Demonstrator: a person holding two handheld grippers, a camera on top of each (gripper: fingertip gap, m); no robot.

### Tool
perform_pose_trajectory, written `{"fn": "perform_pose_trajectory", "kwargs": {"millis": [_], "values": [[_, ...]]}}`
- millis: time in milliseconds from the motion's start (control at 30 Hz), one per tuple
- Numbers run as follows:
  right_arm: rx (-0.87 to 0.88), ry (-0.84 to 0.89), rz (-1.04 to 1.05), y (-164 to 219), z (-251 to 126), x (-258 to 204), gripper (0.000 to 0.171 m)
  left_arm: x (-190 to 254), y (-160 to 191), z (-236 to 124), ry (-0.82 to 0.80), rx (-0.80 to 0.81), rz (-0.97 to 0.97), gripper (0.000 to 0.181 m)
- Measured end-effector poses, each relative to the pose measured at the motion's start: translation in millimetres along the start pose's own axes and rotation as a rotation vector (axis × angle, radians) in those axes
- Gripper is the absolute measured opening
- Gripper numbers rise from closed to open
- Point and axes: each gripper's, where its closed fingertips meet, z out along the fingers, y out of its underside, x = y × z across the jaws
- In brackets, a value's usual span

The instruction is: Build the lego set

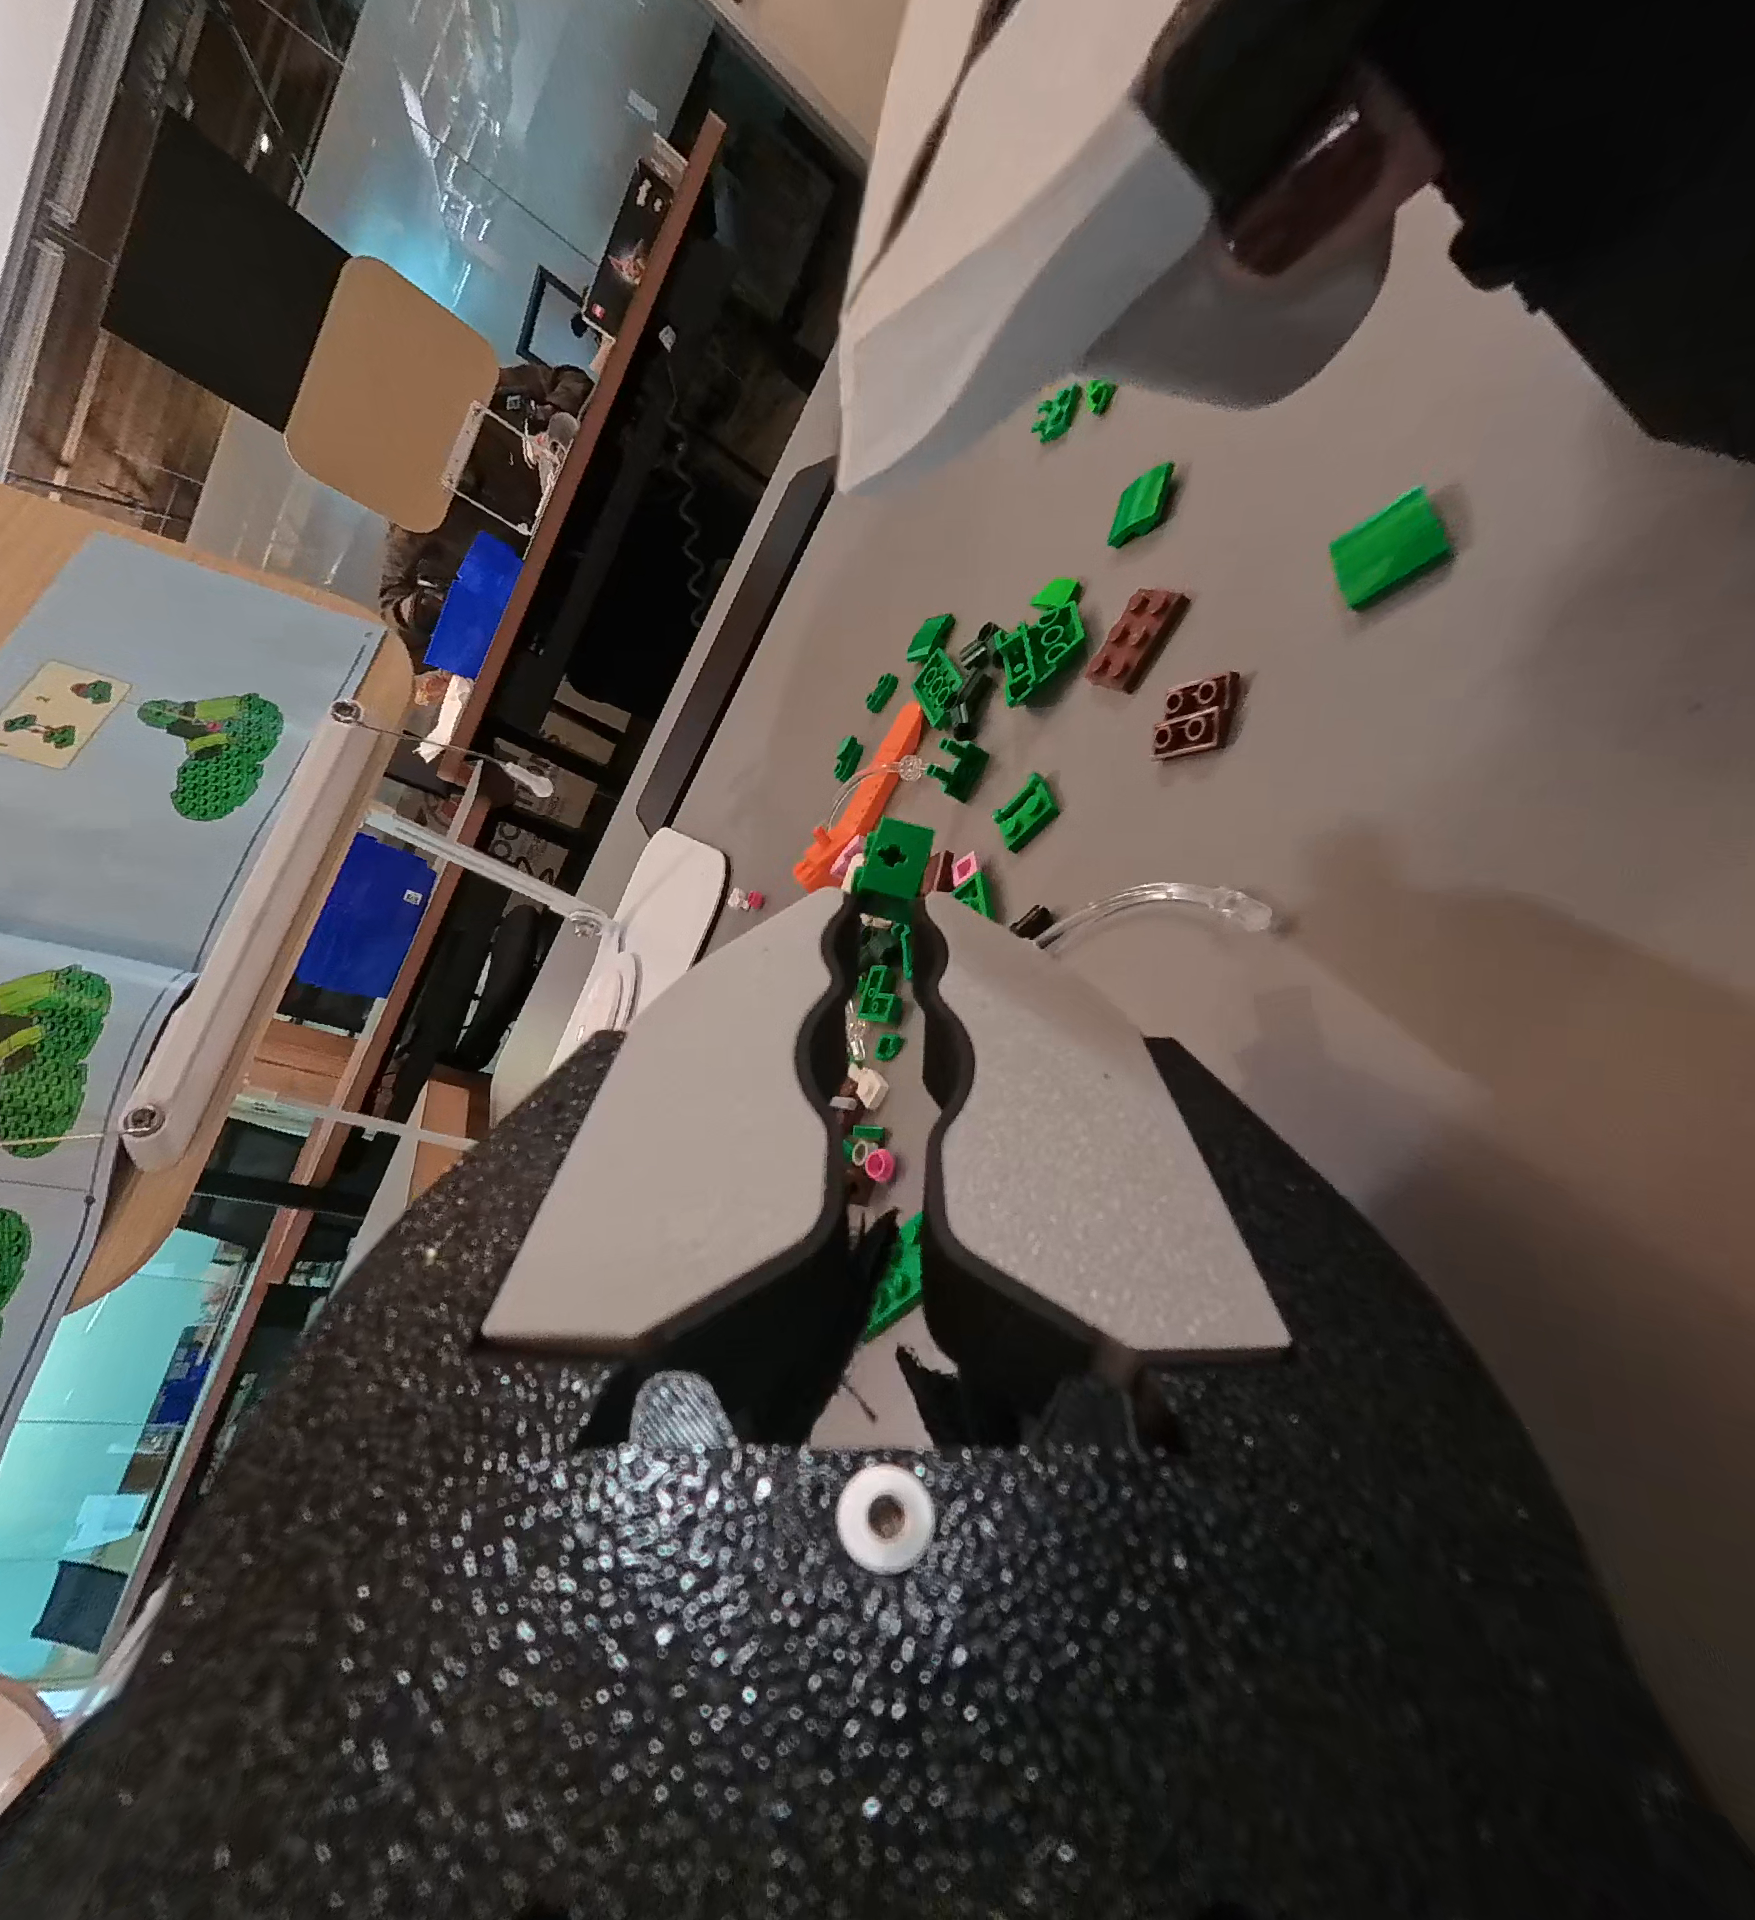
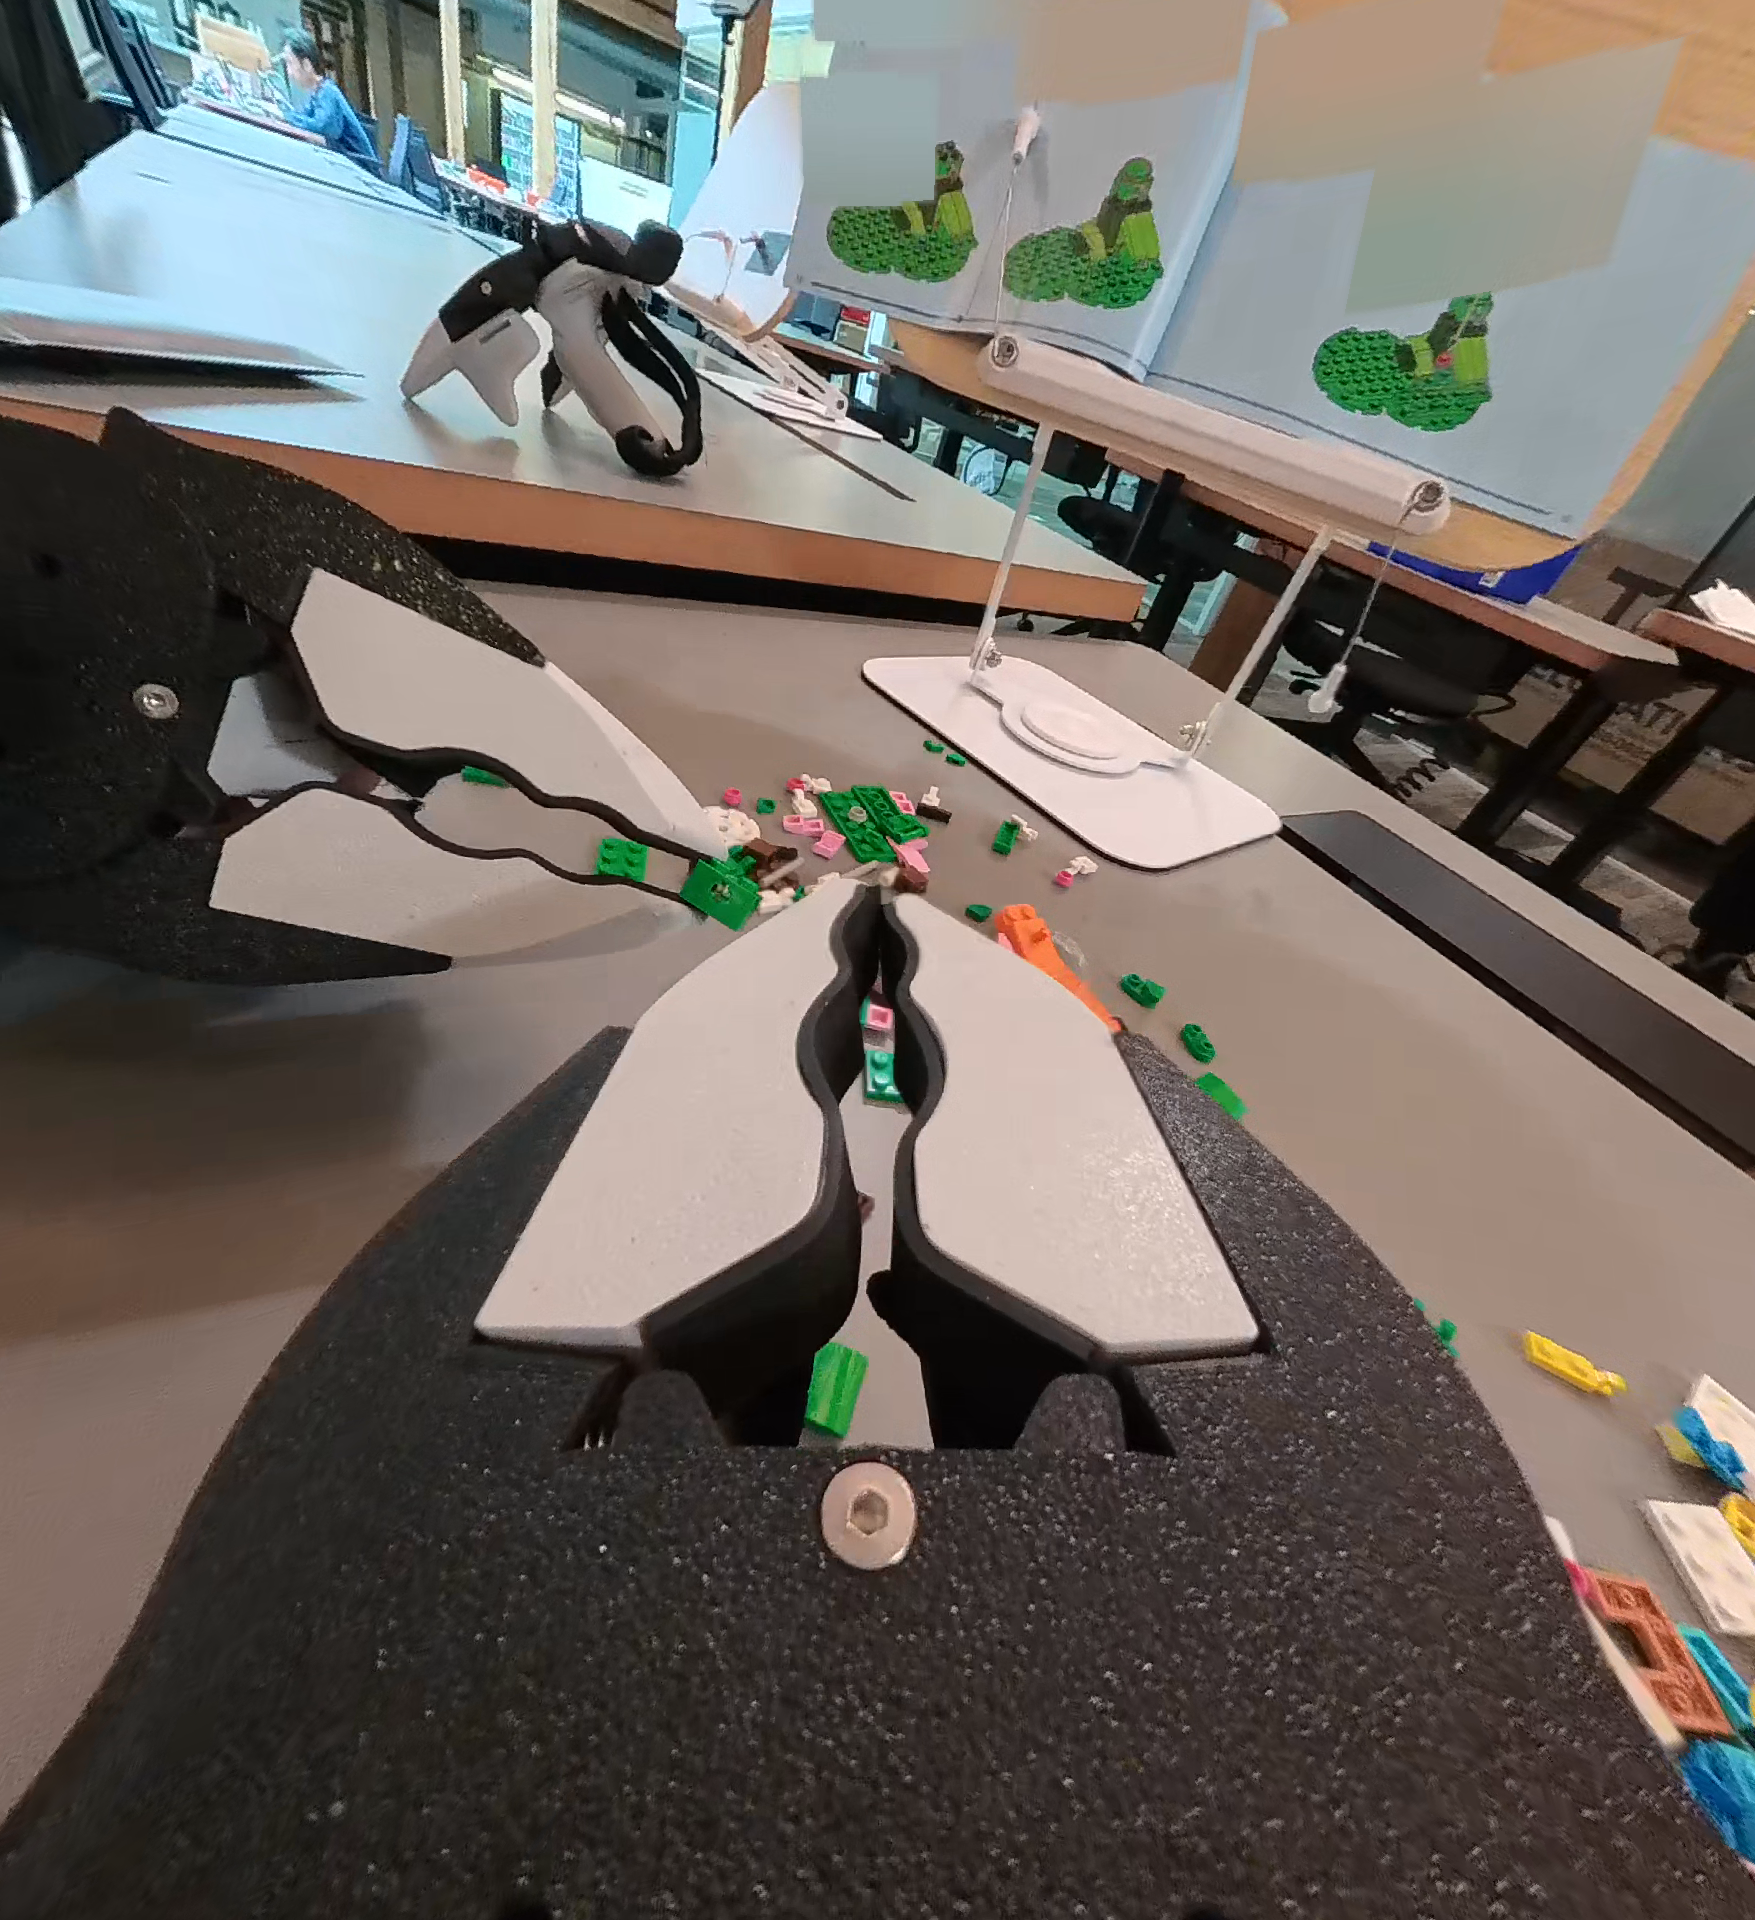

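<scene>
The left gripper (image 1: 888, 899) was clamped on a small green block (image 1: 892, 855) right at its tips, above the loose pieces (image 2: 852, 821), while the right gripper (image 2: 878, 904) beside it was pinched together, so holding the block steady and straight looked best.

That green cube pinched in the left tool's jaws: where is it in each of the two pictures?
Left wrist view: the green cube sits centre, pinched at the tips of that view's own jaws.
Right wrist view: the cube is left of centre, at the tip of the gripper reaching in from the left.
Shared landmark: the orange piece lies beside it.
</scene>
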Motion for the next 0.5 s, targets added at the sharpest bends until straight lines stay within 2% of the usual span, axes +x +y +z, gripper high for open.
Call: {"fn": "perform_pose_trajectory", "kwargs": {"millis": [233, 500], "values": [[-0.003, -0.047, -0.012, -1, 8, -14, 0.0, -6, 1, -7, -0.017, 0.023, -0.068, 0.009], [-0.029, -0.072, -0.065, 3, 10, -22, 0.0, -1, -4, -5, -0.013, 0.027, -0.034, 0.008]]}}
